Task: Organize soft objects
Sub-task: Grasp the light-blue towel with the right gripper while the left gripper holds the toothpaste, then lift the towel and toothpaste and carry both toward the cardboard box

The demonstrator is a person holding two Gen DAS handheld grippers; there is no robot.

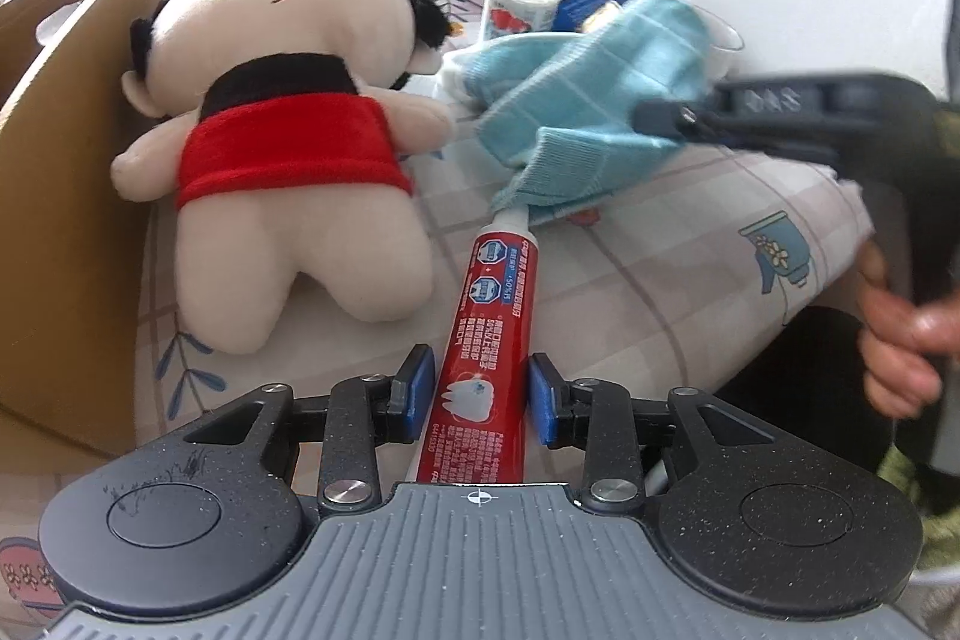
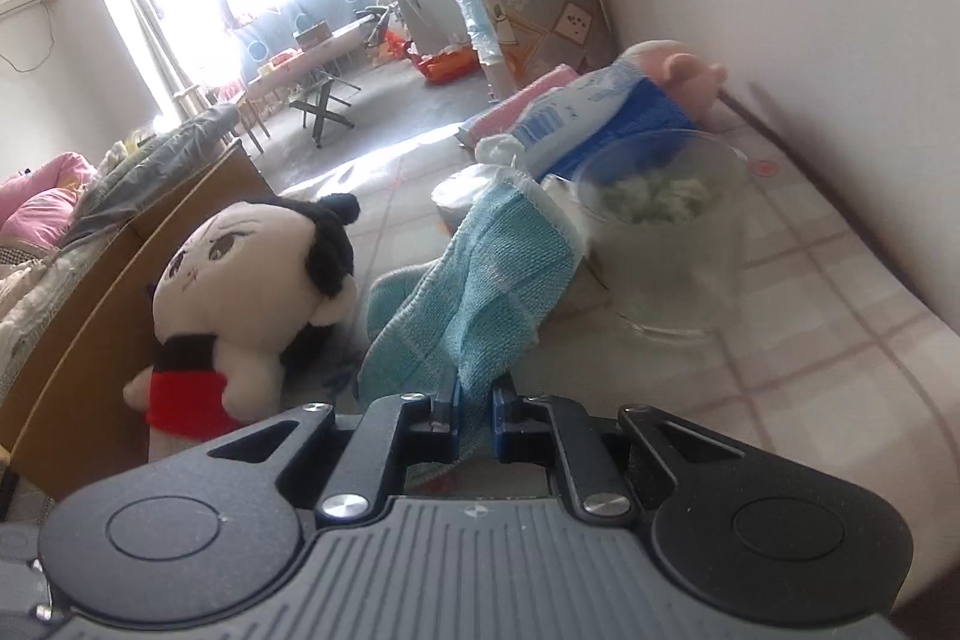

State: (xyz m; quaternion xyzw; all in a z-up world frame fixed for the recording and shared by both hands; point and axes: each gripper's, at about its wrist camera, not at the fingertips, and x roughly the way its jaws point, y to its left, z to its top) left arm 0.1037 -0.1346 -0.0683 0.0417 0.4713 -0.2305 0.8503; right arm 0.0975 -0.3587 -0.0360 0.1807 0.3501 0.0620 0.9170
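Left gripper point(image 1: 480, 394) — jaws released, straddling a toothpaste tube point(image 1: 489, 316). Right gripper point(image 2: 474, 409) — jaws clenched on the blue cloth point(image 2: 474, 292), plush doll point(image 2: 252, 280) to their left.

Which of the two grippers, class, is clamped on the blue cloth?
The right gripper, shut on the blue cloth. The left gripper is open, its fingers straddling the red toothpaste tube without clamping it.

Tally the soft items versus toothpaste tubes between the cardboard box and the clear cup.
Plush dolls: 1, the red-shirted doll
Cloths: 1, the blue cloth, clamped in the right gripper
Toothpaste tubes: 1, the red tube, between the left gripper pads
Total: 3
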